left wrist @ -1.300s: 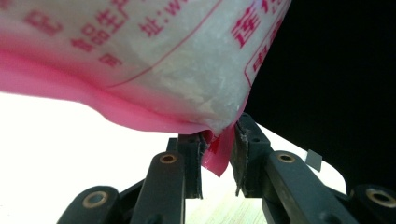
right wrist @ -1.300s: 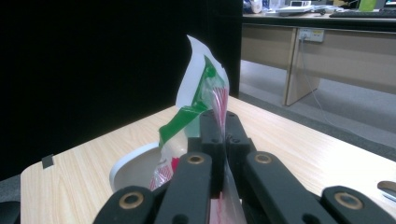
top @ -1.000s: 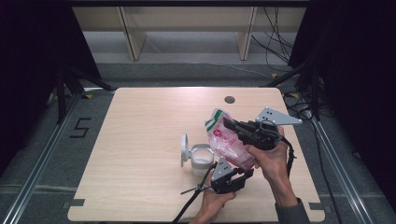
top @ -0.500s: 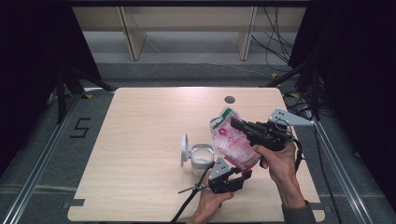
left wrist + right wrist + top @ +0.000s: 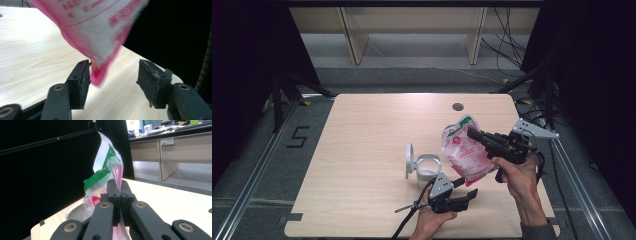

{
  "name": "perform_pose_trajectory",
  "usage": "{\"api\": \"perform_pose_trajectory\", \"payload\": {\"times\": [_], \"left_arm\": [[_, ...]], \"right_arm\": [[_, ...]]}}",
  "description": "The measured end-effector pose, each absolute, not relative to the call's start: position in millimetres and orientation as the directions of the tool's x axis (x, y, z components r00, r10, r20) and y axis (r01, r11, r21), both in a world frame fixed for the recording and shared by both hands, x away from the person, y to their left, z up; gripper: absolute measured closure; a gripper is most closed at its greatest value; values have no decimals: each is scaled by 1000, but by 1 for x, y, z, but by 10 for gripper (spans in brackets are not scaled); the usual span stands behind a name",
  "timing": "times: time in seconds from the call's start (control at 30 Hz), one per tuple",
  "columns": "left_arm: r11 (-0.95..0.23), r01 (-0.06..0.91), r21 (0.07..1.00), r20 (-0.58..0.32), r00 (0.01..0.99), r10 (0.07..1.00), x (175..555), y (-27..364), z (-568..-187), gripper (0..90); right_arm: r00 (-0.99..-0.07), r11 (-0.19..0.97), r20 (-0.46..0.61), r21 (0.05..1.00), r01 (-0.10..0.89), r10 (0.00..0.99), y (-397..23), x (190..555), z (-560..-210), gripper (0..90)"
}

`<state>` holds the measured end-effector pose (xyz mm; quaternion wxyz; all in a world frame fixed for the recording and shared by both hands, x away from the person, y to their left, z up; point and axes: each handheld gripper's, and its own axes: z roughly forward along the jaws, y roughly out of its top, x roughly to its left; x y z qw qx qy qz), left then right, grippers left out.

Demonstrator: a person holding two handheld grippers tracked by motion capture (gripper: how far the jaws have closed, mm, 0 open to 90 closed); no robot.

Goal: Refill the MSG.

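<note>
A pink-and-white plastic bag [image 5: 463, 154] with a green top hangs tilted above the table's right side. My right gripper [image 5: 472, 134] is shut on the bag's upper edge; in the right gripper view the film [image 5: 107, 170] is pinched between the closed jaws [image 5: 120, 192]. My left gripper [image 5: 469, 194] lies low near the front edge, under the bag. Its jaws have just been opening and stand apart [image 5: 113, 80]. The bag's bottom corner [image 5: 100, 75] hangs between them, close to the left pad [image 5: 81, 82].
A small white jar [image 5: 428, 167] stands left of the bag, its round lid [image 5: 410, 161] hinged up beside it. The wooden table [image 5: 362, 130] has a dark cable hole [image 5: 457, 106] at the back. Dark cloth walls flank the sides.
The left gripper's jaws have spread apart off the bag's bottom corner. The right gripper has shifted to the right with the bag's top edge in it.
</note>
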<state>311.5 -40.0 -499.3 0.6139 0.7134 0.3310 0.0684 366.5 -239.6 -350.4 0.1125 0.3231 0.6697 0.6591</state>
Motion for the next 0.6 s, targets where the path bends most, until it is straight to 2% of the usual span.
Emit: {"api": "perform_pose_trajectory", "payload": {"times": [0.13,0.3,0.4,0.43,0.6], "left_arm": [[-54,404,913,-312,777,548,307,-34,-501,385],[-173,351,920,-213,819,532,296,-24,-499,364],[-194,327,925,-188,837,513,295,-16,-497,344],[-179,338,924,-204,832,515,293,-14,-496,341],[-204,321,925,-168,825,539,286,3,-496,327]], "right_arm": [[-755,-58,261,957,285,601,-244,369,-354,900],[-745,-76,274,954,289,608,-247,372,-361,900],[-737,-78,297,945,318,608,-247,372,-366,900],[-739,-73,294,946,317,606,-247,372,-368,900],[-746,-58,287,947,317,601,-243,374,-377,900]]}}
